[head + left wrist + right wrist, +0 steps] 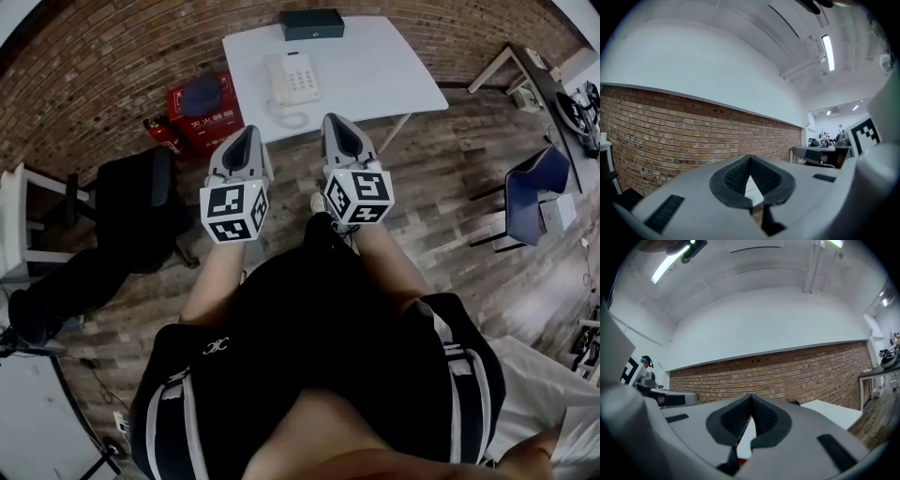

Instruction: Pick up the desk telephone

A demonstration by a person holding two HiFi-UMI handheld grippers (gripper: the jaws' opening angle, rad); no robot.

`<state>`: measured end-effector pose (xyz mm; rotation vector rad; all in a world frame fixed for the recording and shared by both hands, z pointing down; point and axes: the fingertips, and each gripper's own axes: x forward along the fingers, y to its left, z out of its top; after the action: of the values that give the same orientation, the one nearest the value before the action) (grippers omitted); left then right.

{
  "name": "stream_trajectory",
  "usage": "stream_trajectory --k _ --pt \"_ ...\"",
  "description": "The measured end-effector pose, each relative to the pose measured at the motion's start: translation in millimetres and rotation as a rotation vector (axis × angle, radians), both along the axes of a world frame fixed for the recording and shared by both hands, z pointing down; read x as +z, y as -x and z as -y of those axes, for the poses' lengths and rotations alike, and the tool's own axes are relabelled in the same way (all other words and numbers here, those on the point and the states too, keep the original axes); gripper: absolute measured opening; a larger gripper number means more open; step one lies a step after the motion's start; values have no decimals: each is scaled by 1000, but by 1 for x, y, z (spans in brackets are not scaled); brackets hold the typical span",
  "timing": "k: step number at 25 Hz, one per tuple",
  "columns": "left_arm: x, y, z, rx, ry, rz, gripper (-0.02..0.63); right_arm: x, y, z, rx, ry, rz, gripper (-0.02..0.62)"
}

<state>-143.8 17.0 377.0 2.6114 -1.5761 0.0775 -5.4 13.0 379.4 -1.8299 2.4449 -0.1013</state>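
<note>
**Both claws closed and empty, phone straight ahead between them**

Seen from the head, a person holds the left claw [246,133] and the right claw [339,120] side by side, both pointing level toward a white bench [384,66]. In each claw's own view the jaw tips meet with nothing between them; only a sliver of the bench shows through the hollow behind the pads.

The phone [293,80] sits on the bench near its front edge, ahead of both claws and roughly midway between the lines along which they point, so neither is clearly nearer. Its long axis runs away from the person, much as the claws point. The handset [277,82] lies along the phone's left side, the side nearer the left claw, so that claw looks better placed for it. Beyond the phone, at the far edge, is a black box [313,23]. Both claws would need to open before gripping.
</note>
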Motion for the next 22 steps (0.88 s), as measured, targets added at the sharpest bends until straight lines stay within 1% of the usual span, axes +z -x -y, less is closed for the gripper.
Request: stream_trajectory --k 9,16,22 --pt "20 -19 84 -20 35 1 2 13 -17 88 -35 10 5 -2" --pt "37 -44 154 -35 97 12 2 29 -41 157 -68 64 6 -2" --pt "46 -63 215 -73 142 25 2 40 -60 221 -111 108 4 -2"
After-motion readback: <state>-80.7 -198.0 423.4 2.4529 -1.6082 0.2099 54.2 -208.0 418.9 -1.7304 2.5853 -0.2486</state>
